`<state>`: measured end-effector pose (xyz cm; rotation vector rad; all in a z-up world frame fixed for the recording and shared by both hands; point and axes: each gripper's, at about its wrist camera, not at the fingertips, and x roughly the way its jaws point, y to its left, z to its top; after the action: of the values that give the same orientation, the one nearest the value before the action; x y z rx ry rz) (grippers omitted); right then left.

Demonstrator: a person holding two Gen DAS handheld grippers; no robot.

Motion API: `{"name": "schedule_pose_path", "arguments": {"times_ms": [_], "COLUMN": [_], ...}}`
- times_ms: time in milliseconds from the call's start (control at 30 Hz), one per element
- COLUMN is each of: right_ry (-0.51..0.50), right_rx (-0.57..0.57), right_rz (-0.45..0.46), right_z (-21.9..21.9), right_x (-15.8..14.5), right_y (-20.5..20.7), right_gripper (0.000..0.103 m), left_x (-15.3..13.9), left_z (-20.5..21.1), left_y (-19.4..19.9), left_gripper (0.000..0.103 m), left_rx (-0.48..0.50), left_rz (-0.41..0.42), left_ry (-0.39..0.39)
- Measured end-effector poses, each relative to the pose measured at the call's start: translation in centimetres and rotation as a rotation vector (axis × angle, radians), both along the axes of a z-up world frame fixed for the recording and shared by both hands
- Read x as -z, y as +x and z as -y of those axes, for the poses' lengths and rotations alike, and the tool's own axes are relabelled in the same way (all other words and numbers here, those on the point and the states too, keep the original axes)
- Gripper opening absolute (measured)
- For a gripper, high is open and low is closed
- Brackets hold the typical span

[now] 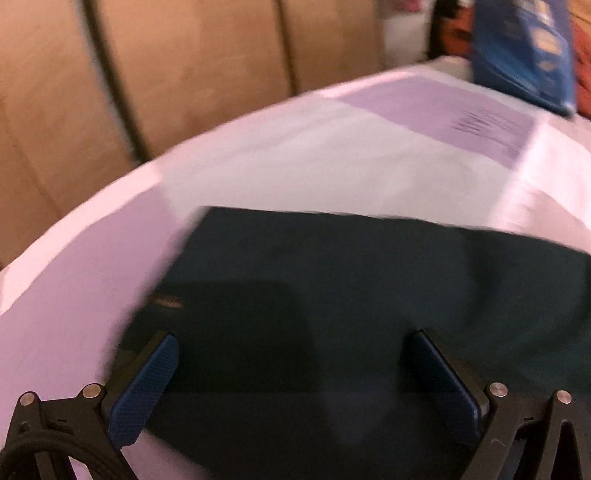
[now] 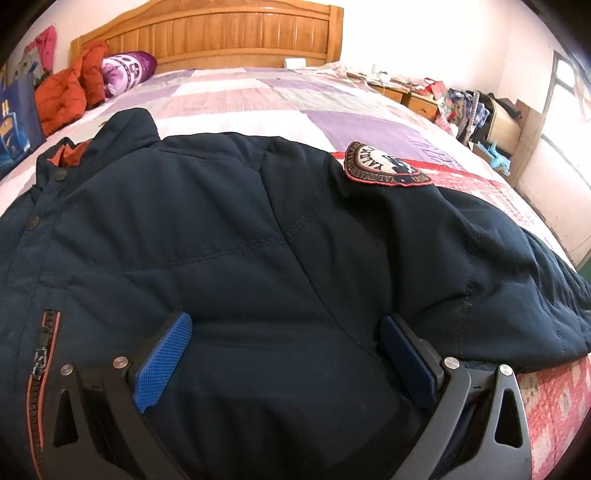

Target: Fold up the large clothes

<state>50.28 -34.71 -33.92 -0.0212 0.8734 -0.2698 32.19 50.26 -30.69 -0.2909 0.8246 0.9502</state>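
Navy padded jacket [image 2: 229, 236] lies spread flat on the bed [image 2: 258, 99], front up, collar toward the wooden headboard [image 2: 221, 33], w/ orange lining showing at the neck. Round patch [image 2: 384, 164] w/ red rim sits on the sleeve at the right of the right wrist view; orange-edged zip [image 2: 44, 354] runs down the lower left. Right gripper [image 2: 284, 354] is let go, jaws spread wide, both blue pads [image 2: 162, 365] resting down on the jacket's chest fabric, nothing pinched btwn them. Quilt under it is patchwork: lilac and white squares toward the headboard, red and pink squares along the right edge. Orange coat [image 2: 66, 92] and a purple-white pillow [image 2: 125, 70] are piled at the upper left by the headboard, well apart from the jacket; blue bag [image 2: 16, 118] at the far left edge. Cluttered bedside cabinet [image 2: 417, 96] and a window [image 2: 569, 96] on the right. Left wrist view is heavily blurred. Left gripper [image 1: 295, 387] is also released, jaws wide, over a dark flat part of the jacket [image 1: 369, 295], whose straight edge lies on the pale quilt [image 1: 295, 155]; can't tell if the pads touch the cloth. Brown wood panels [image 1: 166, 74] behind, blue bag [image 1: 524, 51] top right.
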Motion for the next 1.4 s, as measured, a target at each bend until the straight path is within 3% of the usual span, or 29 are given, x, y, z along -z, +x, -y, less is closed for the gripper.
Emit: {"name": "schedule_pose_path", "arguments": {"times_ms": [133, 233, 367, 500, 700, 800, 867, 967, 1000, 1067, 1100, 1133, 1233, 1267, 1333, 1400], "right_ry": [-0.007, -0.009, -0.007, -0.007, -0.001, 0.001, 0.002, 0.002, 0.002, 0.003, 0.003, 0.004, 0.004, 0.005, 0.004, 0.005], "right_rx": [0.001, 0.003, 0.003, 0.003, 0.003, 0.003, 0.003, 0.003, 0.003, 0.002, 0.002, 0.002, 0.002, 0.002, 0.002, 0.002], "right_rz": [-0.002, -0.002, -0.002, -0.002, -0.001, -0.001, -0.001, -0.001, -0.001, 0.000, 0.000, 0.000, 0.000, 0.000, 0.000, 0.000], "right_z": [-0.1, -0.1, -0.1, -0.1, 0.0, 0.1, 0.1, 0.1, 0.1, 0.1, 0.1, 0.1, 0.1, 0.1, 0.1, 0.1], "right_x": [0.0, 0.0, 0.0, 0.1, 0.1, 0.1, 0.1, 0.1, 0.1, 0.1, 0.1, 0.1, 0.1, 0.1, 0.1, 0.1], "right_y": [0.1, 0.2, 0.2, 0.2, 0.1, 0.1, 0.1, 0.1, 0.1, 0.1, 0.1, 0.1, 0.1, 0.1, 0.1, 0.1], "right_gripper": [0.103, 0.103, 0.103, 0.103, 0.103, 0.103, 0.103, 0.103, 0.103, 0.103, 0.103, 0.103, 0.103, 0.103, 0.103, 0.103], "left_x": [-0.3, -0.7, 0.6, 2.5, 2.3, 0.6, -0.4, -1.1, -0.9, -0.3, 0.0, -0.1, -1.9, -2.3, -3.1, -3.6], "left_z": [-1.2, -0.1, 3.0, 3.1, -0.4, 0.0, 0.8, 0.2, -0.6, -3.1, -3.8, -3.7, -1.4, -1.1, -1.0, -0.3], "left_y": [-2.7, -5.1, -6.4, -4.8, 0.3, -0.1, -1.1, -4.5, -5.7, -9.8, -11.0, -11.3, -9.7, -9.5, -9.8, -10.3], "left_gripper": [0.103, 0.103, 0.103, 0.103, 0.103, 0.093, 0.068, 0.057, 0.056, 0.060, 0.060, 0.060, 0.064, 0.065, 0.065, 0.072], "left_rx": [0.016, 0.036, 0.071, 0.059, -0.001, -0.006, -0.008, -0.098, -0.170, -0.323, -0.315, -0.282, -0.150, -0.139, -0.144, -0.125], "left_rz": [0.017, 0.084, 0.059, 0.031, 0.162, 0.213, 0.242, 0.203, 0.172, 0.180, 0.213, 0.194, 0.013, -0.010, 0.004, -0.012], "left_ry": [-0.054, -0.164, -0.270, -0.304, -0.315, -0.288, -0.288, -0.204, -0.176, -0.211, -0.259, -0.253, -0.031, -0.003, -0.019, 0.001]}}
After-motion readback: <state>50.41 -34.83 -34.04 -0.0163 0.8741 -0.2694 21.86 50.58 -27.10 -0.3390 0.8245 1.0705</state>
